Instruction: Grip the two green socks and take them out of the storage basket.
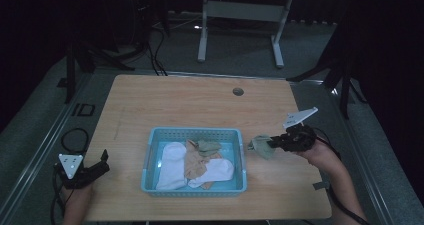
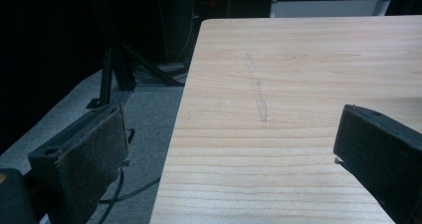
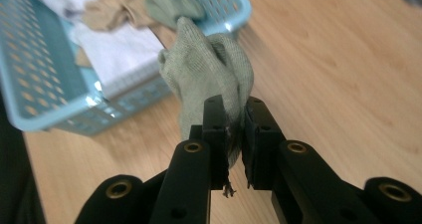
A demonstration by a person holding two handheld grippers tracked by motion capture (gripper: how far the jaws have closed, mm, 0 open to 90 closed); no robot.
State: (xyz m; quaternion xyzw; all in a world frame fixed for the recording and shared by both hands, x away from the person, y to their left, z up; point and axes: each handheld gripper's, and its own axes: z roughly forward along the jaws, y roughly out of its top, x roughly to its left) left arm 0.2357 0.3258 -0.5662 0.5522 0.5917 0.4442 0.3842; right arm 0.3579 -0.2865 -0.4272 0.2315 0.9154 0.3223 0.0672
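Looks like you're mid-sort: your right hand-held gripper point(image 3: 234, 134) is clamped on the grey-green knit sock point(image 3: 209, 69) just off the right side of the light blue plastic mesh basket point(image 1: 152, 150), so next you'd probably carry it over the rim and let go, while your left hand-held gripper point(image 2: 224, 154) sits released at the worktop's point(image 1: 200, 100) left edge.

Nothing readable anywhere here, no labels, brands or numbers on the basket point(image 1: 150, 161), socks or table point(image 1: 175, 100) (too dim and blurry for fine print anyway).

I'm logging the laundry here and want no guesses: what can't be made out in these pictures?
- How many items the blue basket holds: high view, the white, tan and green cloths overlap.
- The green sock's full length: right gripper view, the right gripper covers its pinched end.
- The floor beyond the table: too dark.
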